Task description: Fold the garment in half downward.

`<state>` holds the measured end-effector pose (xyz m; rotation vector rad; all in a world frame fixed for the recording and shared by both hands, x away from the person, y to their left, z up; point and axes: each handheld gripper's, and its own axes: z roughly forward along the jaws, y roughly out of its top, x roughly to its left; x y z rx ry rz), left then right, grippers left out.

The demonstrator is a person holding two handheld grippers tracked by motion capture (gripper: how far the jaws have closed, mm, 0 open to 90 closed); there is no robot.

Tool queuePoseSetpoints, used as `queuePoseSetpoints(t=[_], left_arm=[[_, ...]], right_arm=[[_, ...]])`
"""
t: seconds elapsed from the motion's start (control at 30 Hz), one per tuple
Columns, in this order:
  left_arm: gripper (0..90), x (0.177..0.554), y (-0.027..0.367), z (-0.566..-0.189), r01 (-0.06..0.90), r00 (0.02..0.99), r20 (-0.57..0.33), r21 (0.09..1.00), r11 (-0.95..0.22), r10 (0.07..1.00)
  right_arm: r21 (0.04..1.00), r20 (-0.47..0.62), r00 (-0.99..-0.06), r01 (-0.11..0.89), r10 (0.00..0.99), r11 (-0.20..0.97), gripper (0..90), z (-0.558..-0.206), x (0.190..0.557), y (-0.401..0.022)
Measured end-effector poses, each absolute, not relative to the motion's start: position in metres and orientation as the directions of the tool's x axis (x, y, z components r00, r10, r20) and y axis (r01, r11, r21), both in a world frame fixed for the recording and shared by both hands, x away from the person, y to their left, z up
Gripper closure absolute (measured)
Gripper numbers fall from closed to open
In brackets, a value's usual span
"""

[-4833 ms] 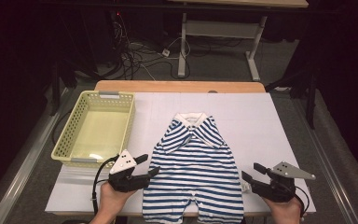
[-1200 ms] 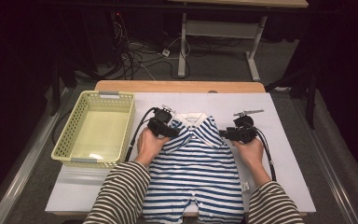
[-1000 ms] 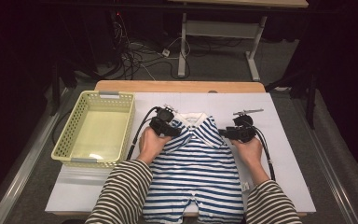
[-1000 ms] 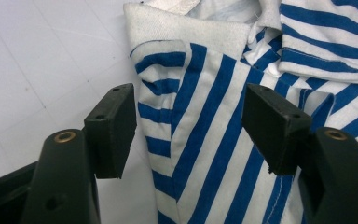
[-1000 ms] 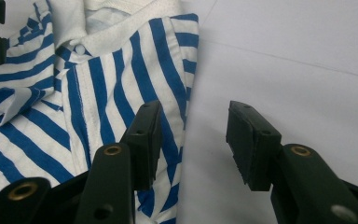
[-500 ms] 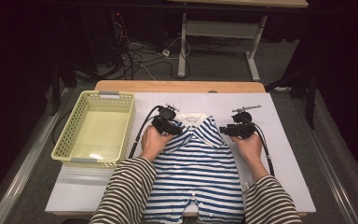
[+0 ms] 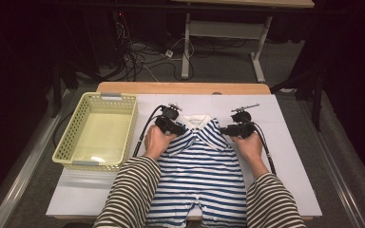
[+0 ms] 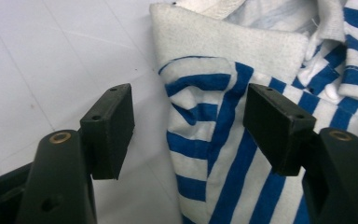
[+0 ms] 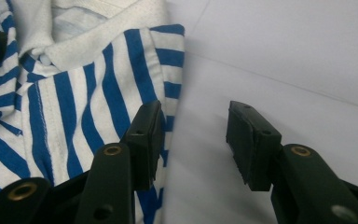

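Blue-and-white striped baby romper (image 7: 204,171) lies flat on the white bench (image 7: 294,156), a shoulder edge between each pair of jaws. Your left hand-held gripper (image 8: 186,126) gapes wide, your right hand-held gripper (image 9: 193,135) stands half open, neither pinching. You seem poised to grasp: close both on the shoulders next.
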<state>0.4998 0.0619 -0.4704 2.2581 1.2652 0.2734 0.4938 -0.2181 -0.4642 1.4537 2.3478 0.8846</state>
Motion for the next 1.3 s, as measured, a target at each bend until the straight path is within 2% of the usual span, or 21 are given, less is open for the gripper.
queuePoseSetpoints(t=[0.53,0.63,0.77,0.9,1.03,1.3], left_arm=[[34.5,0.505,0.068,-0.472,0.739,0.536,-0.105,0.539,-0.405,0.838],[44.4,0.504,0.068,-0.471,0.735,0.545,-0.114,0.541,-0.408,0.831],[59.0,0.503,0.065,-0.47,0.734,0.559,-0.131,0.537,-0.415,0.819],[78.0,0.504,0.067,-0.469,0.747,0.572,-0.182,0.519,-0.416,0.8],[81.8,0.505,0.067,-0.465,0.748,0.579,-0.179,0.504,-0.432,0.795],[82.6,0.505,0.071,-0.45,0.714,0.581,-0.143,0.563,-0.417,0.801]], right_arm=[[0.57,0.08,-0.519,0.724,0.851,0.388,57.1,-0.463,0.5,-0.191],[0.554,0.02,-0.542,0.705,0.84,0.442,65.0,-0.462,0.499,-0.183],[0.542,0.034,-0.569,0.701,0.821,0.464,80.1,-0.461,0.499,-0.18],[0.529,0.027,-0.585,0.697,0.811,0.485,85.2,-0.46,0.497,-0.177],[0.517,0.004,-0.587,0.694,0.809,0.501,86.2,-0.458,0.495,-0.177],[0.562,-0.027,-0.577,0.667,0.816,0.49,86.6,-0.444,0.495,-0.18]])
